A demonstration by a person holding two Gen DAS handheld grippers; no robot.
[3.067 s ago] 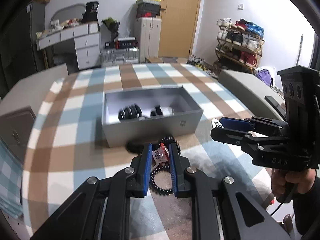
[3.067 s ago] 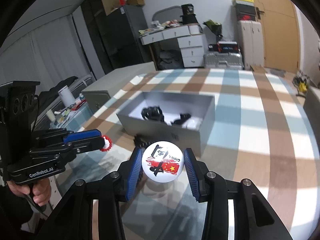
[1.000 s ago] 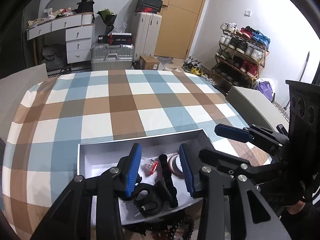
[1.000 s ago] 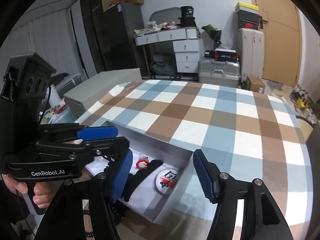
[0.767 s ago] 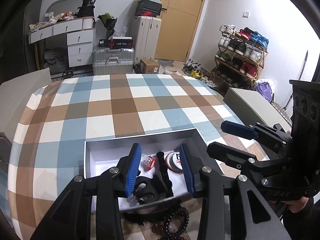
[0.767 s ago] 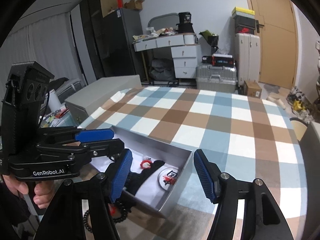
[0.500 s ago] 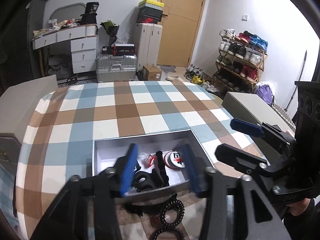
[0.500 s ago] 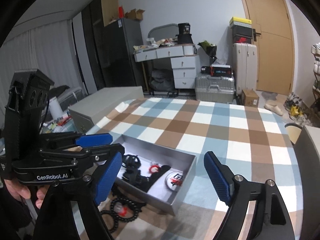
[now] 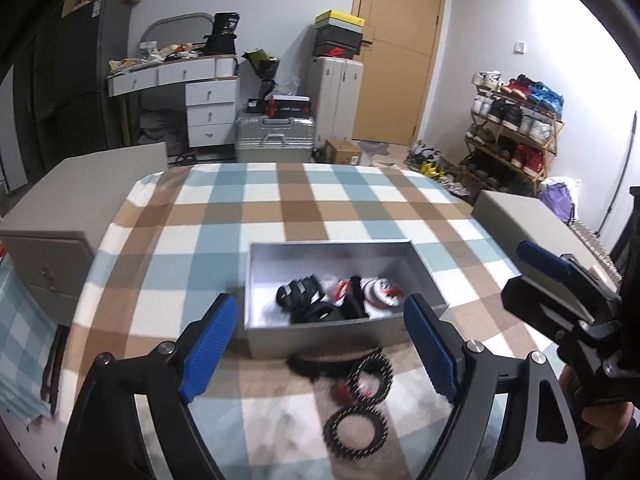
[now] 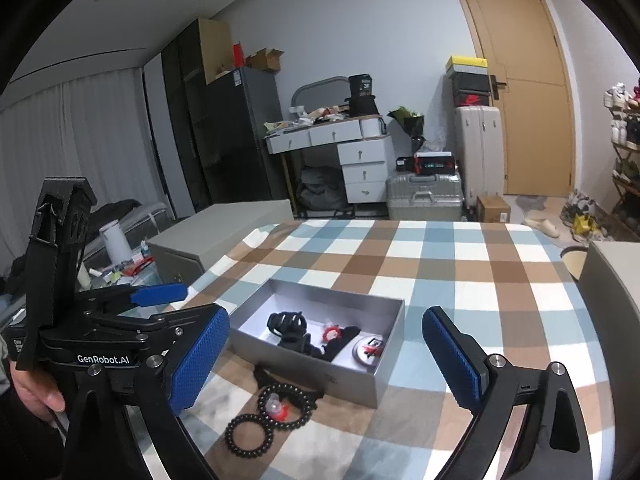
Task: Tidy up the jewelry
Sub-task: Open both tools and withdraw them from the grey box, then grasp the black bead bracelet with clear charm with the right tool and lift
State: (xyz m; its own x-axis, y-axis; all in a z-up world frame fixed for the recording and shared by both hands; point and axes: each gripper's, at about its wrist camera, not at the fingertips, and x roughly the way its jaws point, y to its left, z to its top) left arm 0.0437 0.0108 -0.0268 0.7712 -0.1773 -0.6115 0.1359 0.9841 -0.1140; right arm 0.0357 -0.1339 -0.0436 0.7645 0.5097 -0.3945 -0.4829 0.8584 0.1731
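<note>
A: Where does the jewelry lie relative to the grey box (image 10: 384, 368)?

B: Some pieces sit inside it: a black clip-like piece (image 10: 286, 323), a small red charm (image 10: 331, 333) and a round white badge (image 10: 370, 350). The black bead bracelets (image 10: 280, 408) lie on the checked cloth (image 10: 440, 264) just in front of the box's near wall, with a small red piece between the loops.

A: And the tongs?

B: The left gripper (image 9: 320, 344) has its jaws wide apart and holds nothing; it hangs above the box's front edge. The right gripper (image 10: 326, 356) is likewise spread wide and empty.

A: How would the bracelets handle?

B: Judging by looks, light and limp, a string of hard, smooth beads that could roll or slip from the pads. A pinch across a single strand of one loop, away from the overlap, seems safest; lifting slowly would show whether the loops are tangled together.
</note>
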